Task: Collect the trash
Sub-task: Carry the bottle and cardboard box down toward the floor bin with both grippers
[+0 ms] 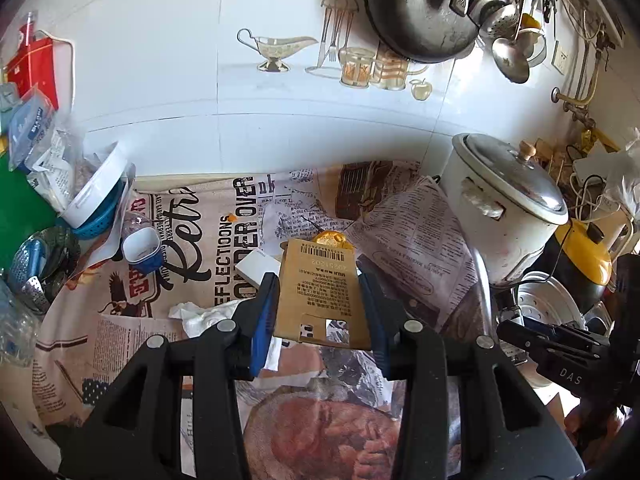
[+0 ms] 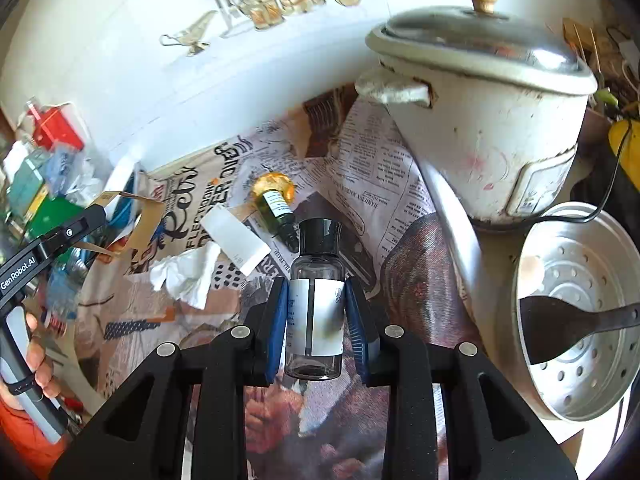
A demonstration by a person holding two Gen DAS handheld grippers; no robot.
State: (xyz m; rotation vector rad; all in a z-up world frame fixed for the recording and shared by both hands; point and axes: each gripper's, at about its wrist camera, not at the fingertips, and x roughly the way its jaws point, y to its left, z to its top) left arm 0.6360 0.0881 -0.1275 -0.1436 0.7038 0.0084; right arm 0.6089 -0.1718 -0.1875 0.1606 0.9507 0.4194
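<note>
My left gripper [image 1: 318, 274] is shut on a flat brown cardboard package [image 1: 320, 296] with a barcode, held upright above the newspaper. In the right wrist view my right gripper [image 2: 315, 284] is shut on a clear plastic bottle [image 2: 316, 320] with a black cap and white label, lifted off the counter. On the newspaper lie a crumpled white tissue [image 2: 184, 276], a small white box [image 2: 236, 236] and a small green bottle [image 2: 276, 206] beside an amber piece. The left gripper [image 2: 94, 216] with its cardboard [image 2: 148, 216] shows at the left of that view.
The counter is covered with newspaper [image 1: 208, 240]. A white rice cooker [image 2: 480, 120] stands at the right with a perforated metal steamer tray [image 2: 580, 320] and a dark spoon. A white basin [image 1: 96, 188], a cup [image 1: 142, 248] and packets crowd the left. Pans hang on the tiled wall [image 1: 416, 12].
</note>
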